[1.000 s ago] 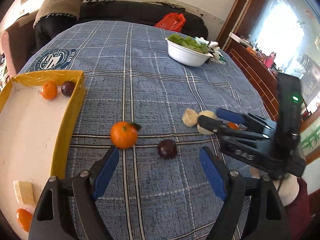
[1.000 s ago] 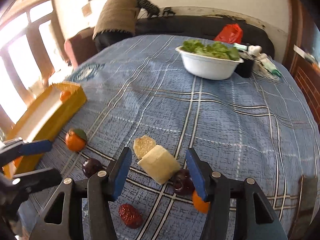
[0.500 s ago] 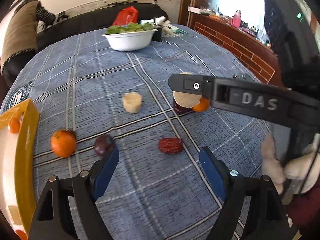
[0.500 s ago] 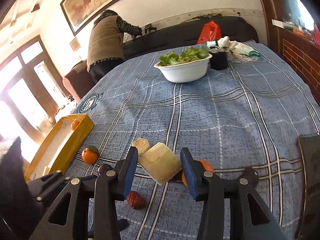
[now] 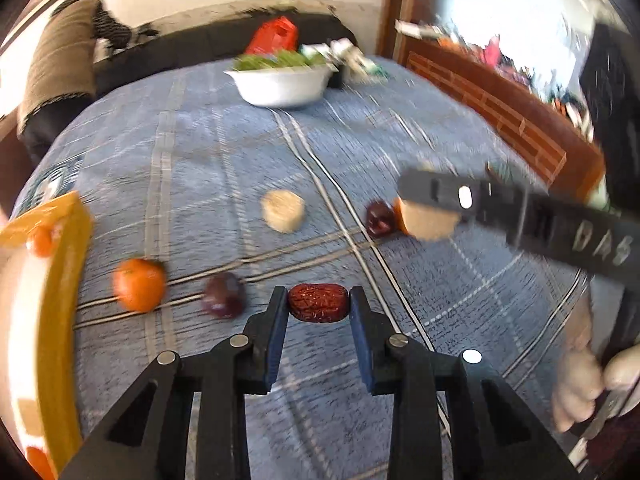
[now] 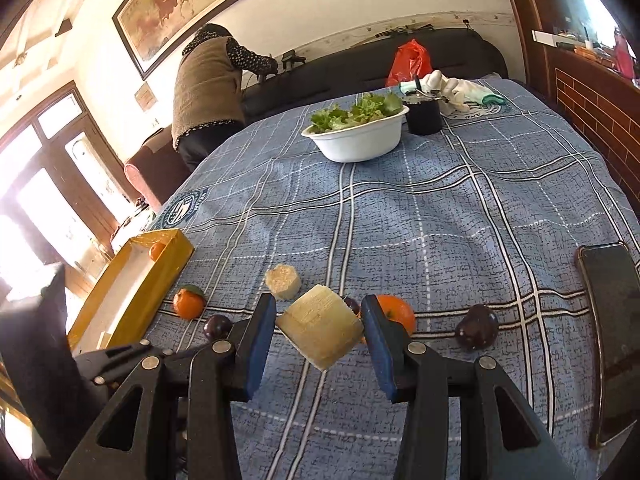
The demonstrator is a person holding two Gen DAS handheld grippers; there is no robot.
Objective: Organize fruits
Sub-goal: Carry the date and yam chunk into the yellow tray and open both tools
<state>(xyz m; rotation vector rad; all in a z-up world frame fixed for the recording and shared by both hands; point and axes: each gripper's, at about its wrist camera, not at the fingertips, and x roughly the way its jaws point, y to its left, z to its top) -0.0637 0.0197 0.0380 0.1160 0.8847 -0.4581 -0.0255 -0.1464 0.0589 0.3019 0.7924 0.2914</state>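
A wrinkled red date (image 5: 318, 303) lies on the blue plaid cloth between the blue pads of my left gripper (image 5: 319, 300). Its jaws are closing and both pads touch the date's ends. My right gripper (image 6: 318, 312) is shut on a pale yellow cut chunk (image 6: 320, 326) and holds it above the cloth; the left wrist view shows the same chunk (image 5: 428, 222) at the right. Loose on the cloth are a tangerine (image 5: 139, 285), a dark plum (image 5: 224, 300) and a round pale piece (image 5: 283, 211). The yellow tray (image 5: 60, 280) at the left holds a tangerine (image 5: 40, 240).
Behind the right gripper lie another tangerine (image 6: 396, 314) and a dark plum (image 6: 477, 327). A phone (image 6: 612, 320) rests at the right edge. A white bowl of lettuce (image 6: 360, 140) and a black cup (image 6: 423, 114) stand at the back. A person (image 6: 208, 88) bends over the sofa.
My left gripper has swung right from the tangerine and plum to the red date and closed onto it. My right gripper tightened on the pale chunk and lifted it slightly.
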